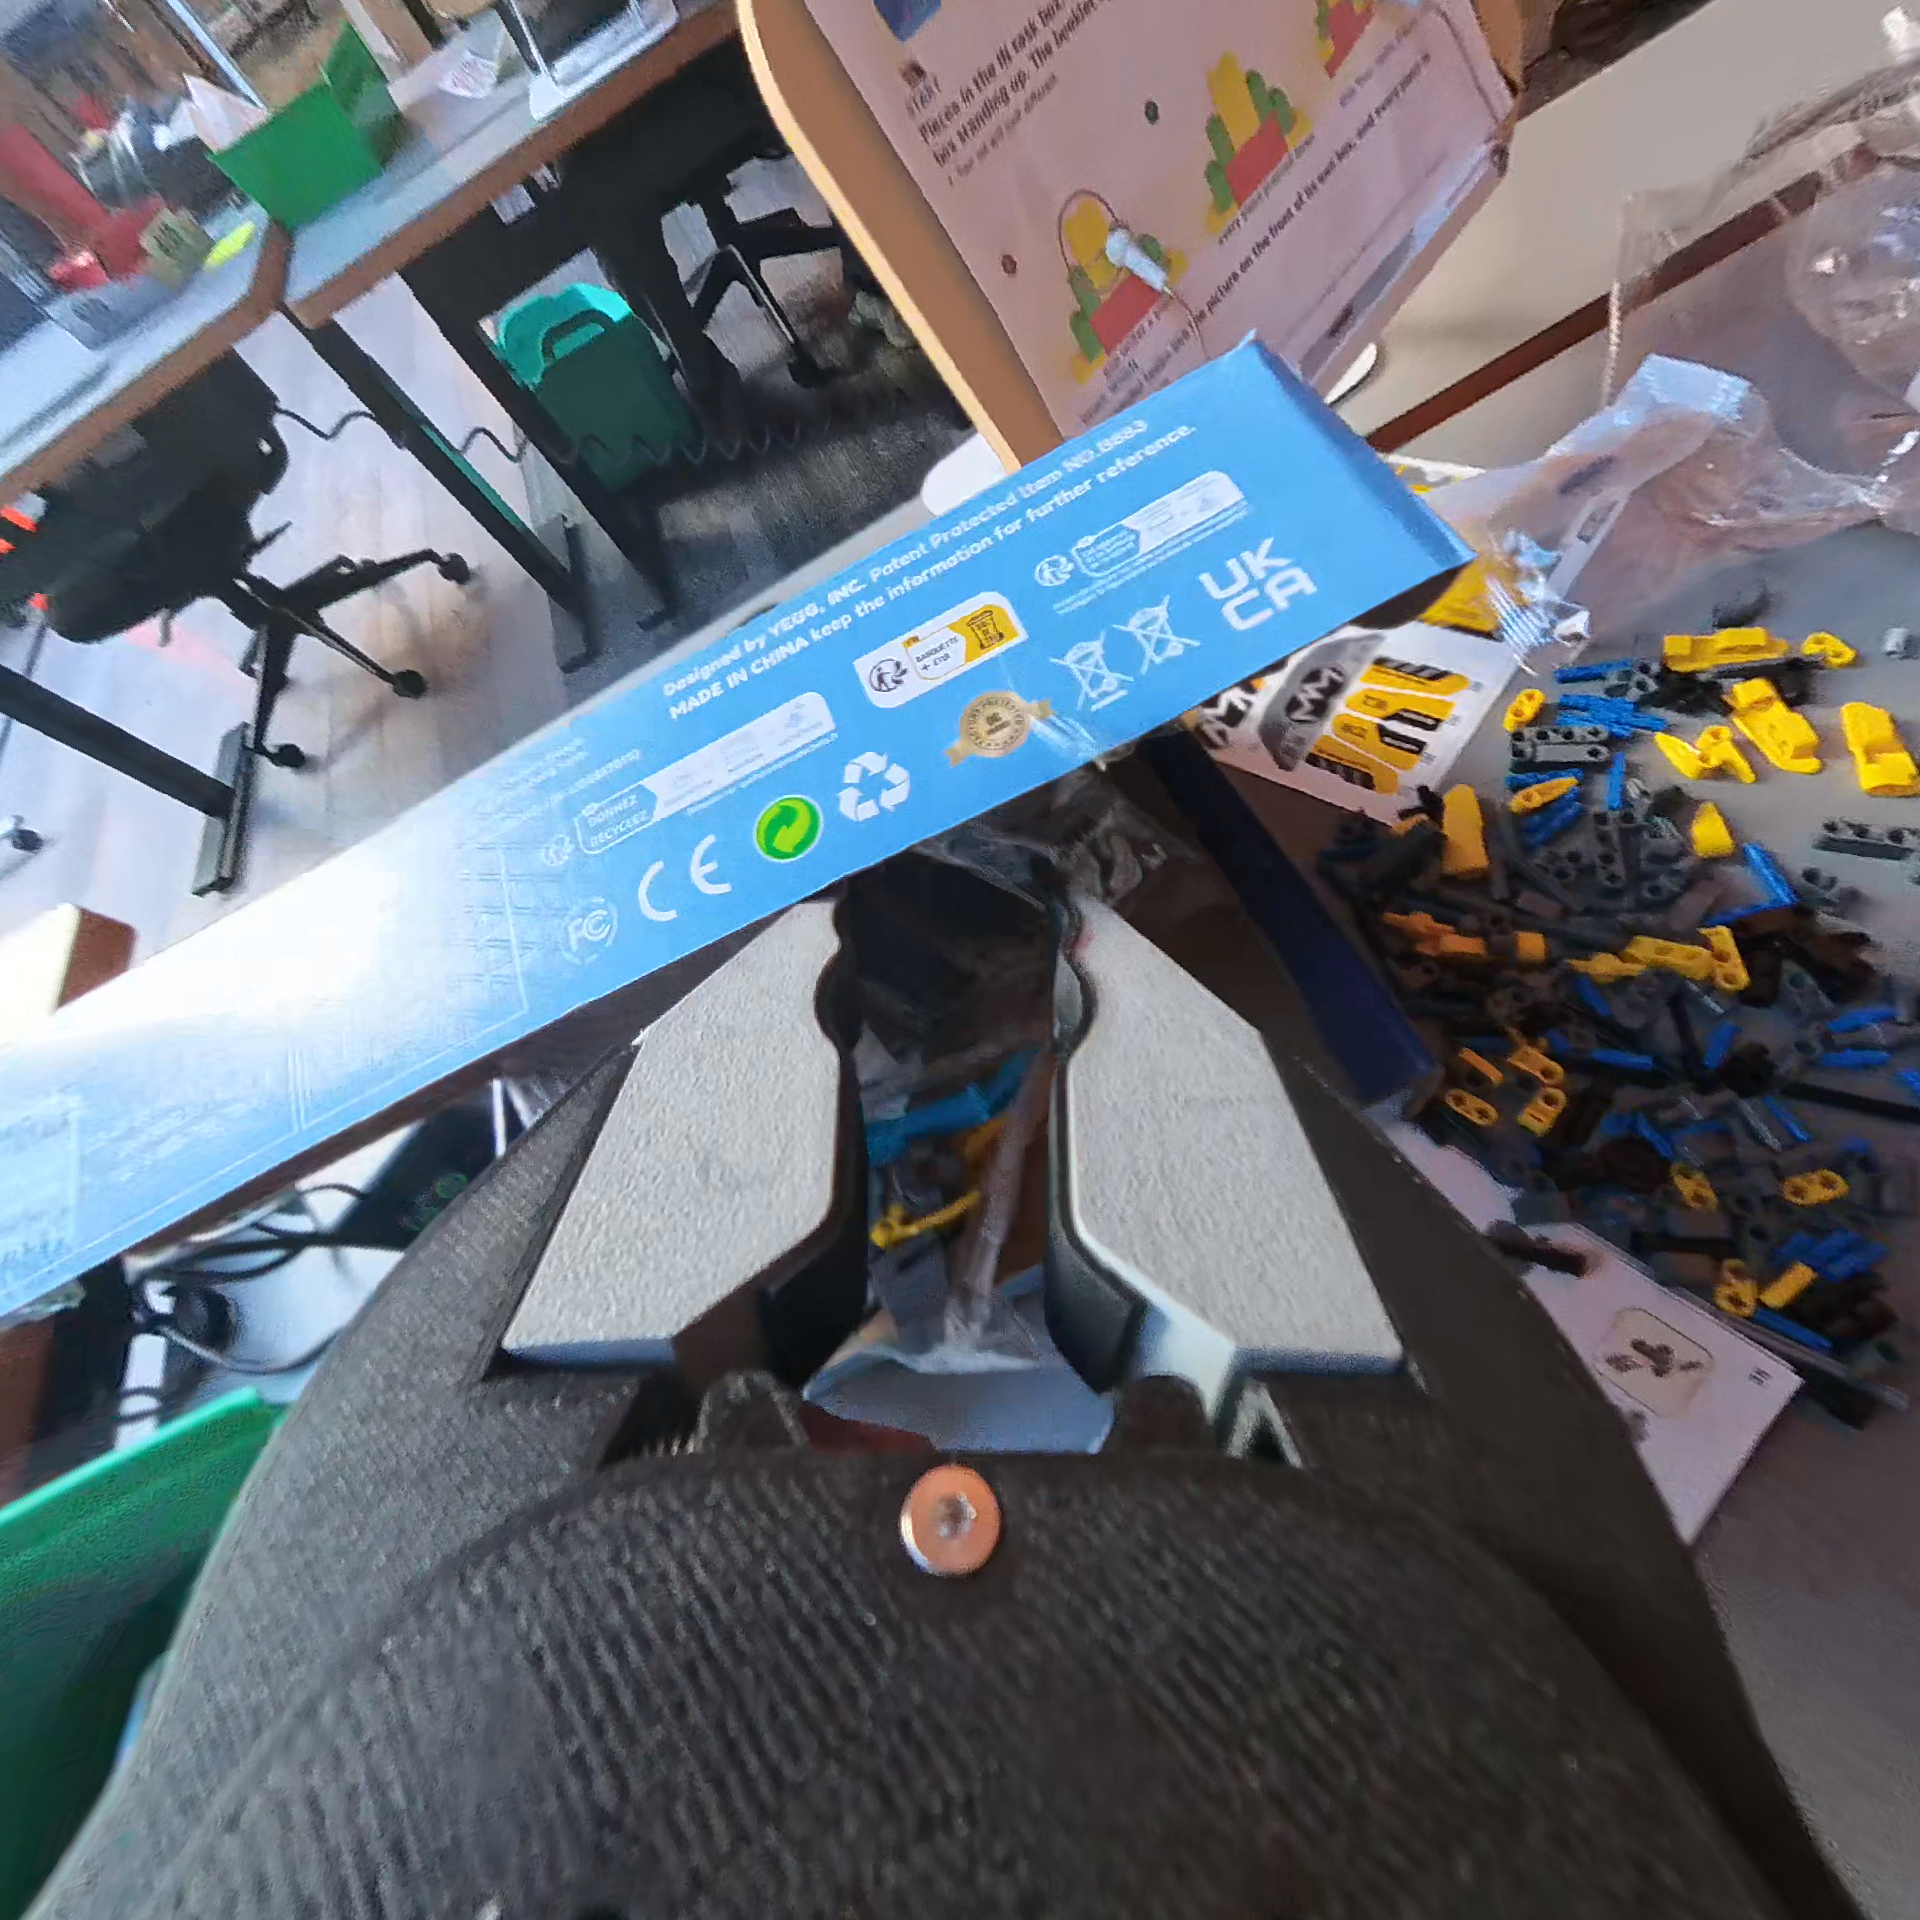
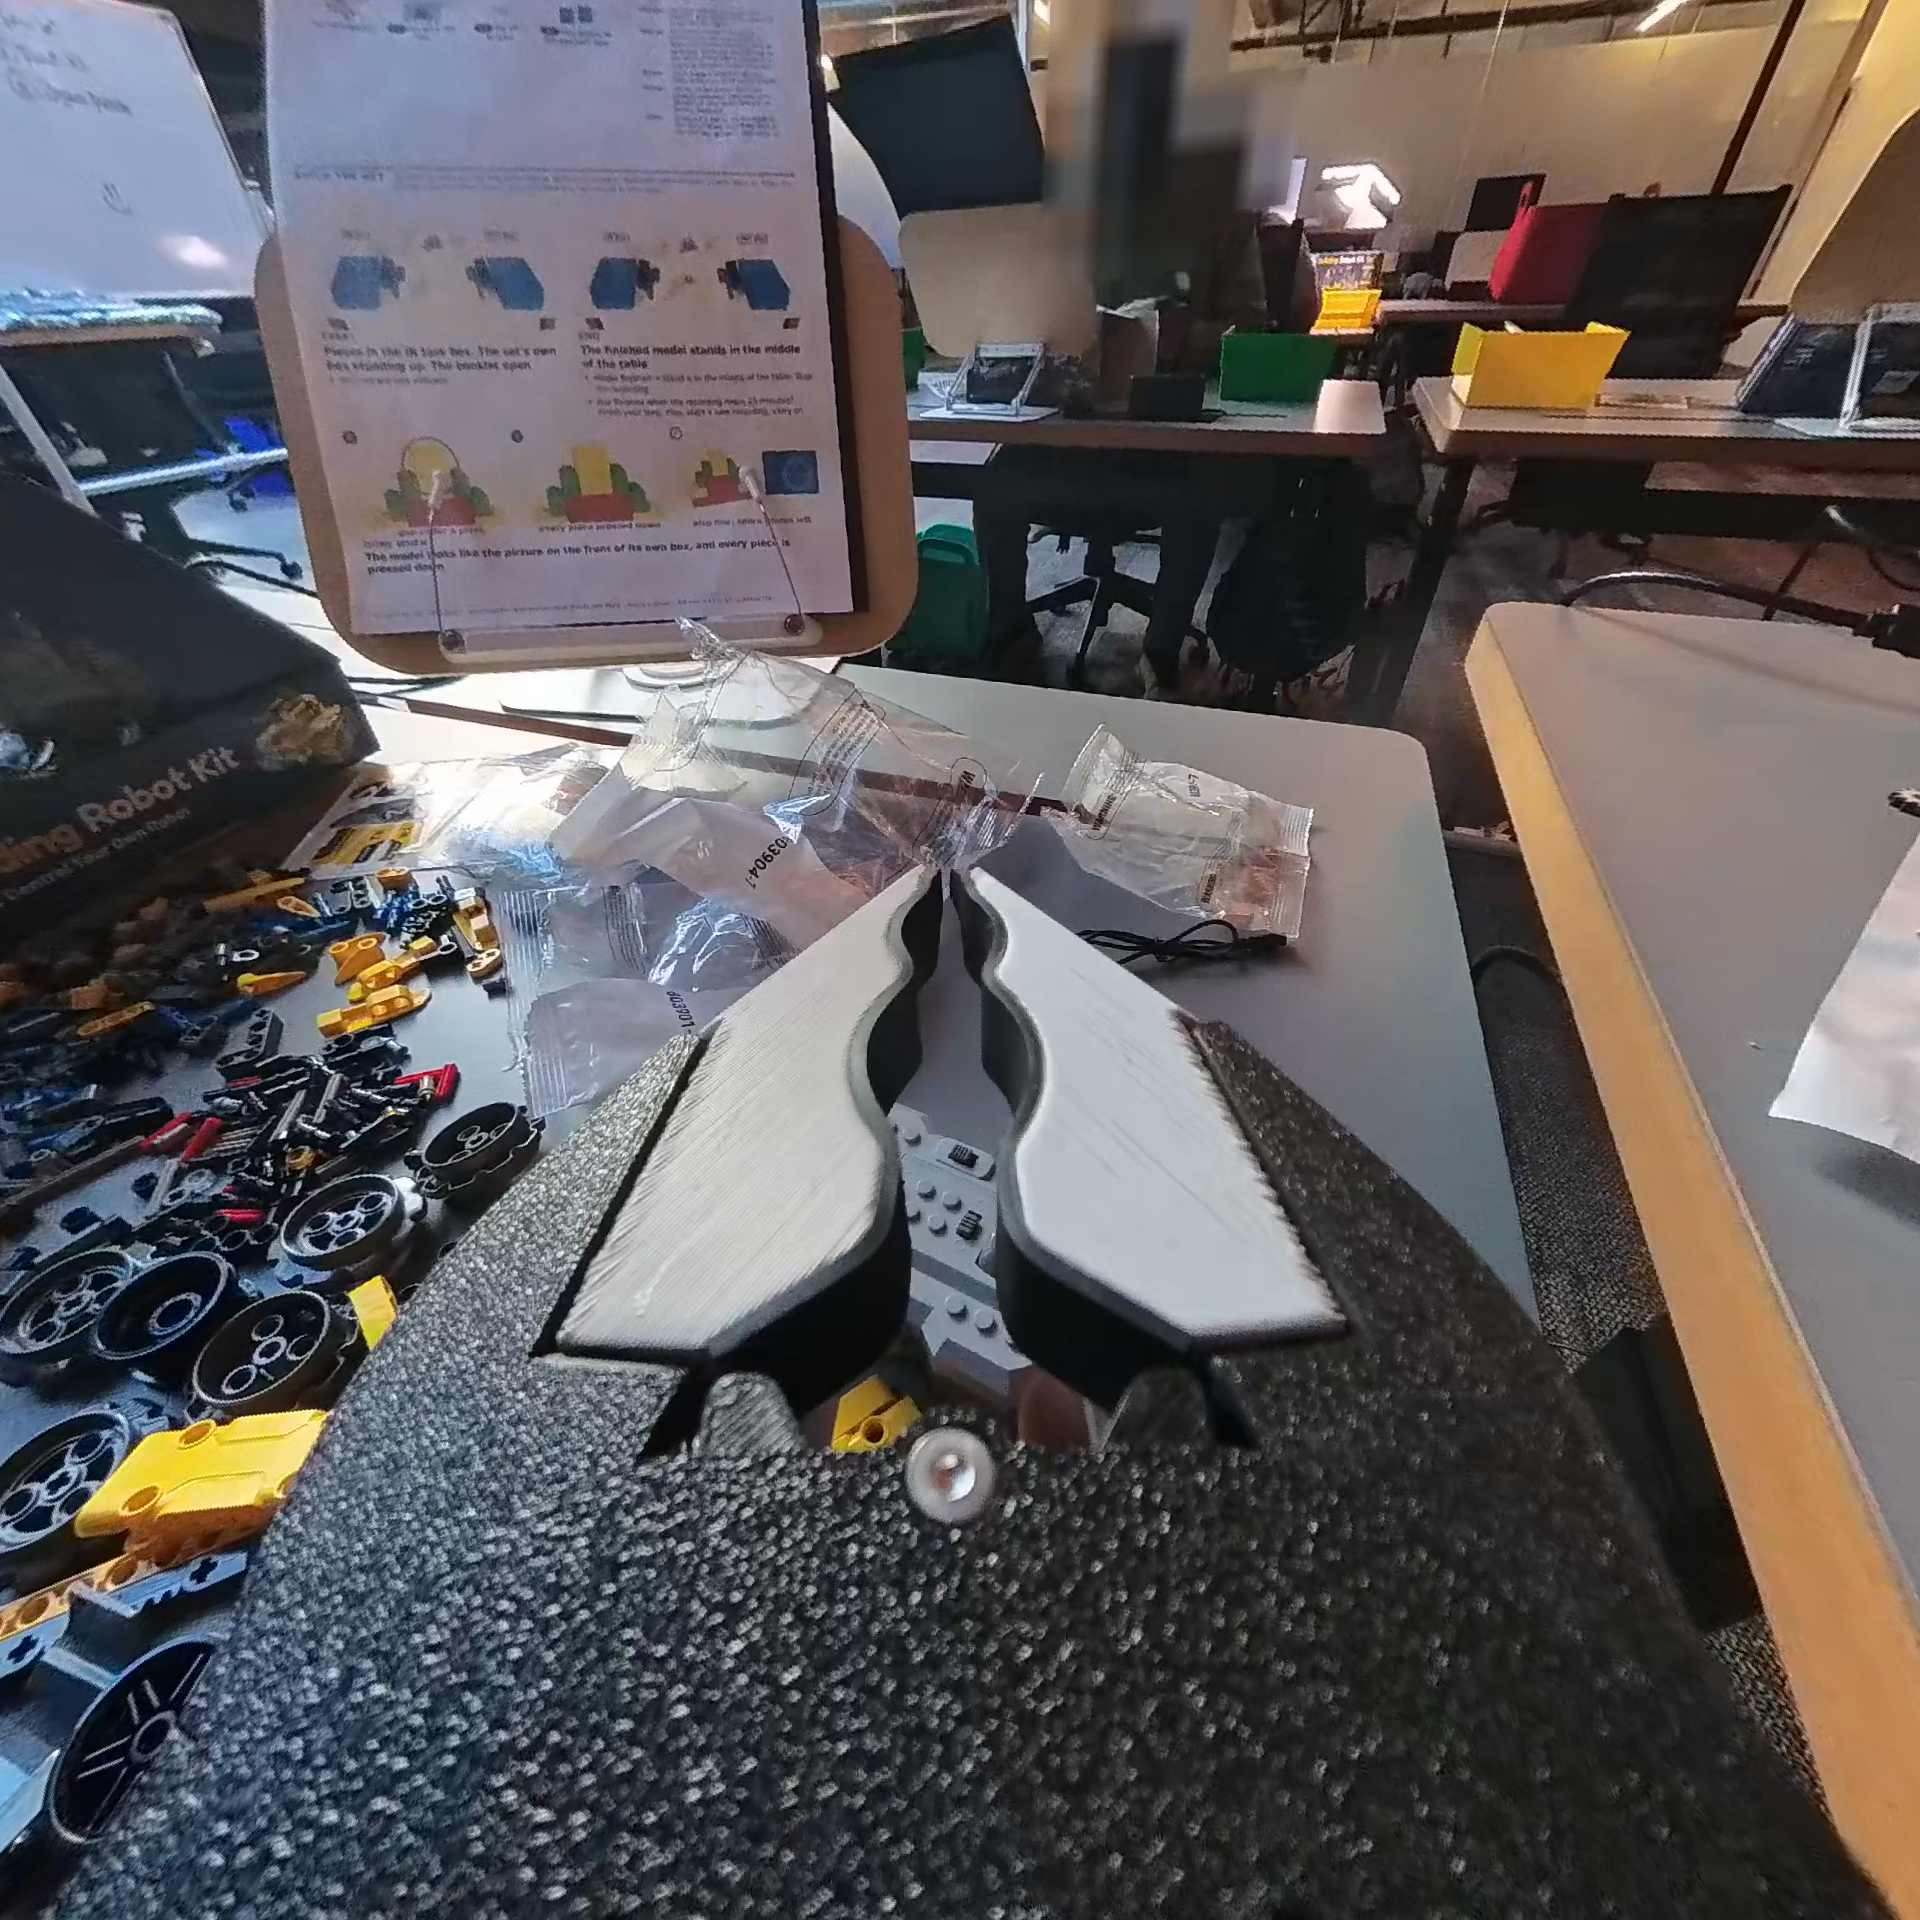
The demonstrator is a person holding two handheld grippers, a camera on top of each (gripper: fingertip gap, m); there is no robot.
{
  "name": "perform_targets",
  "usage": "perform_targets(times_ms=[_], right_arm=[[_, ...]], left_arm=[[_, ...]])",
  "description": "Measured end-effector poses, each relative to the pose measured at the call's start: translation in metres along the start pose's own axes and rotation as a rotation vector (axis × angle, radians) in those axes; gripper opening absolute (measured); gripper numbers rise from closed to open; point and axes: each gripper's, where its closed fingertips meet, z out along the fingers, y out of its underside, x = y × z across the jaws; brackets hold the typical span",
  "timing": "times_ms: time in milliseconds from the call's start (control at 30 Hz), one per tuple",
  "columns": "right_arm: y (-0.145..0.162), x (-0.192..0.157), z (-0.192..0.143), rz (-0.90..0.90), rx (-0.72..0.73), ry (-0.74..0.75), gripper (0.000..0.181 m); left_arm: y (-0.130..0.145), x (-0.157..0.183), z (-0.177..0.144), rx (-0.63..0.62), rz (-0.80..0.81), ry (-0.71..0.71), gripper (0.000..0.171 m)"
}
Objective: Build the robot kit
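My left gripper [image 1: 956, 925] is shut on a crumpled plastic bag [image 1: 940, 1174] holding blue, yellow and grey pieces. Its tips lie partly behind the long blue side of a kit box [image 1: 727, 748] tilted across the view. The box also shows in the right wrist view [image 2: 156, 727] at the left. A pile of small blue, yellow, grey and black building pieces [image 1: 1662, 987] lies to the right. My right gripper [image 2: 948, 883] is shut, tips touching, at the edge of empty clear bags [image 2: 748, 831]; whether it pinches one I cannot tell. A grey studded piece [image 2: 951, 1195] lies beneath it.
Black wheels [image 2: 156, 1320] and loose pieces [image 2: 260, 1039] cover the grey table's [image 2: 1330, 1091] left part. A printed sheet on a wooden stand [image 2: 582, 364] stands at the back. A black cable [image 2: 1184, 945] lies right of my tips. Another table [image 2: 1662, 831] adjoins on the right. A green bin [image 1: 104, 1610] sits low left. The grippers' ends are close to 55 cm from one another.
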Motion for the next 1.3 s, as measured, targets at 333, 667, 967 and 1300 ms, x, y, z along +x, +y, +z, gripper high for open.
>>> perform_targets(times_ms=[333,667,967,1300], right_arm=[[0.006,0.0,0.004,0.001,-0.022,-0.006,0.002],[0.016,-0.005,0.009,-0.025,-0.063,-0.007,0.002],[0.025,-0.007,0.017,-0.047,-0.116,-0.004,0.003],[0.029,-0.014,0.023,-0.057,-0.144,-0.013,0.003]], left_arm=[[-0.046,-0.036,0.044,-0.06,0.068,-0.048,0.032],[-0.098,-0.087,0.096,-0.136,0.113,-0.126,0.032],[-0.099,-0.079,0.154,-0.226,-0.009,-0.011,0.044],[-0.086,-0.114,0.159,-0.176,-0.241,0.016,0.0]])
